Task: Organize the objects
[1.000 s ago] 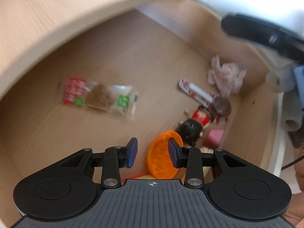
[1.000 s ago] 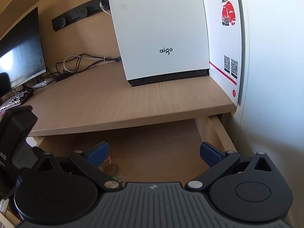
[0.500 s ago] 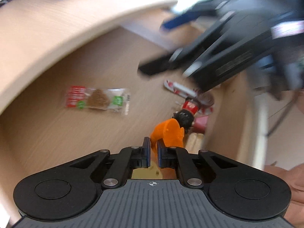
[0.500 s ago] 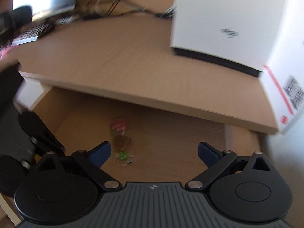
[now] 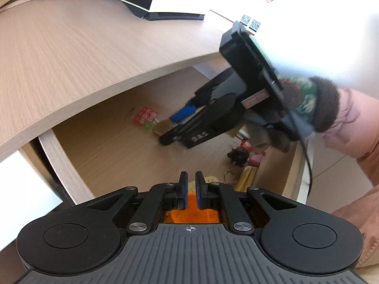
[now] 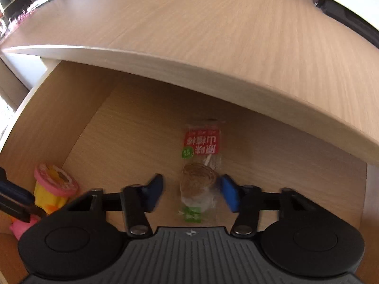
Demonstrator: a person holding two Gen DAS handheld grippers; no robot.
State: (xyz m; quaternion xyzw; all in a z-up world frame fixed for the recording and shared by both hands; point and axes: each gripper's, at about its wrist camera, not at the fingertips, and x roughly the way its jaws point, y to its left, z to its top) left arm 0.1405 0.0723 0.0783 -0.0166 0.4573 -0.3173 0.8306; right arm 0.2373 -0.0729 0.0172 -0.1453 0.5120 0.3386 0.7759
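Both tongs had changed within the second. Right gripper (image 6: 191, 193) had swung down into the drawer (image 6: 78, 108) and its jaws had just been closing around the snack packet (image 6: 201, 165) lying on the drawer floor; one pad looked at the wrapper's edge, the other still apart, so no grip yet. Left gripper (image 5: 191, 187) had clamped together on the orange piece (image 5: 191, 209) and lifted it clear. Judged so, both hands were clearing the drawer at once.
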